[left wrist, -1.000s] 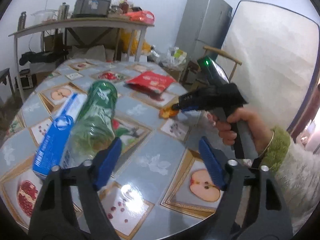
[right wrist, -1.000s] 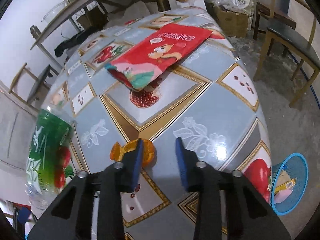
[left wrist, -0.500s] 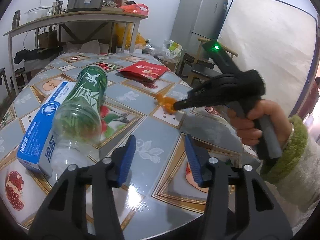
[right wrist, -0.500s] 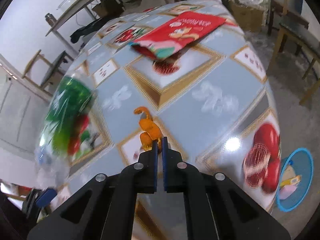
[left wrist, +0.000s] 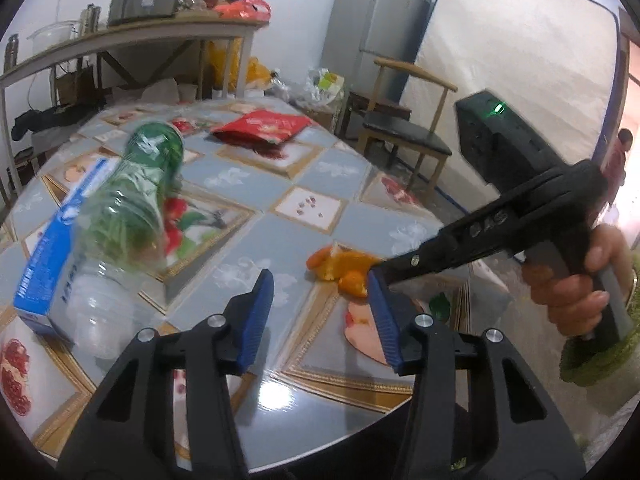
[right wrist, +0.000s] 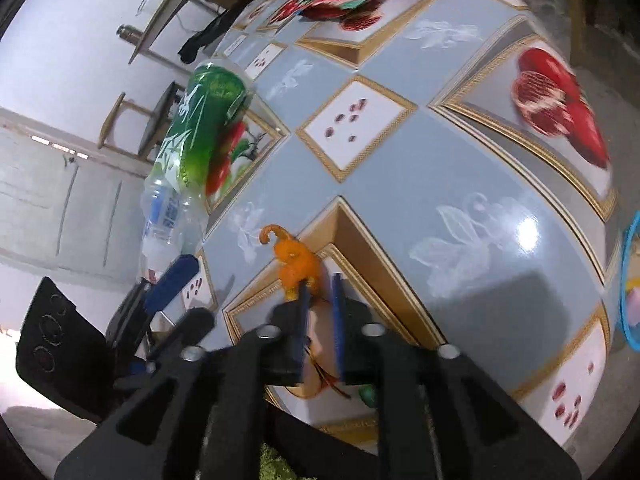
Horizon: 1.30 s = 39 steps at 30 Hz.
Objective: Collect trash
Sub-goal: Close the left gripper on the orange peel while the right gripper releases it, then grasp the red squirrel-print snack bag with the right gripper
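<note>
An orange peel (right wrist: 295, 265) is pinched at its near end by my right gripper (right wrist: 320, 292), which holds it just above the fruit-patterned table (right wrist: 460, 160). It shows in the left wrist view (left wrist: 340, 266) too, at the tip of the right gripper (left wrist: 374, 274). My left gripper (left wrist: 320, 316) is open and empty, hovering over the table's near edge beside the peel. A green-labelled plastic bottle (left wrist: 128, 208) lies on the table to the left, against a blue and white box (left wrist: 44, 264). A red snack bag (left wrist: 262, 128) lies farther back.
A blue basket (right wrist: 630, 284) with rubbish stands on the floor past the table's right edge. A wooden chair (left wrist: 404, 136), a fridge (left wrist: 376, 28) and a mattress (left wrist: 512, 80) stand behind the table. A cluttered shelf (left wrist: 120, 32) is at the back left.
My right gripper shut on the orange peel and carried it toward the near table edge. My left gripper drew back and narrowed a little, staying open.
</note>
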{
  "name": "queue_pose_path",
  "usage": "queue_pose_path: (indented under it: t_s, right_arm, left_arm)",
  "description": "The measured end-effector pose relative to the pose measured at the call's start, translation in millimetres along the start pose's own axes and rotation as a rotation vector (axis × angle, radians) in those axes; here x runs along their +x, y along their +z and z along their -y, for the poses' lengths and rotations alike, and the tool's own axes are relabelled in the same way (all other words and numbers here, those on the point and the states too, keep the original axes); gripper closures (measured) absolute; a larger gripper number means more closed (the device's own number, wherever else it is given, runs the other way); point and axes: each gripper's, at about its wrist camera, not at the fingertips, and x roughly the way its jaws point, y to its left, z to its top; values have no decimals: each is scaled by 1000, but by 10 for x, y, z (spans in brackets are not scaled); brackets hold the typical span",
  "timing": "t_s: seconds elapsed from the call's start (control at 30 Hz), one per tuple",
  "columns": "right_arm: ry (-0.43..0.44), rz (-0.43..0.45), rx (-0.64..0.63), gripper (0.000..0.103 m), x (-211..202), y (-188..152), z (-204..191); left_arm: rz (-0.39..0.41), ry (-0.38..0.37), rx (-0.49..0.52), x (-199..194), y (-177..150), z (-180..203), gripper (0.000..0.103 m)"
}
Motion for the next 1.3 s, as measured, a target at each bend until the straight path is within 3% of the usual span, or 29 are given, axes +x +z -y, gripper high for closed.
queue_pose_path:
  t_s: [0.07,0.27,0.5,0.67,0.8,1.03,1.3]
  right_arm:
    - [19,41,31,69,-99,-42,62]
    - [74,133,109,67,-325,-143,251]
    - [85,171,163,67,-413,-204,424]
    - [77,177,176,67,-431,-215,499]
    - [72,178,180,67,-431,-205,523]
    - [56,182,176,67,-449,-141,514]
    - [5,188,139,67,-523,68,412]
  left_arm:
    - [-12,0,10,36,-9,32,57]
    - [-47,-16,69,182,36,141,55]
    - [-38,31,174,327,121,315,55]
    - [-97,55,215,491,88,372,56]
    - [-109,38,237,533,85,415,61]
    - [-131,-27,218,584,93,406,81]
    - [-131,-67,154,560,119,298,91]
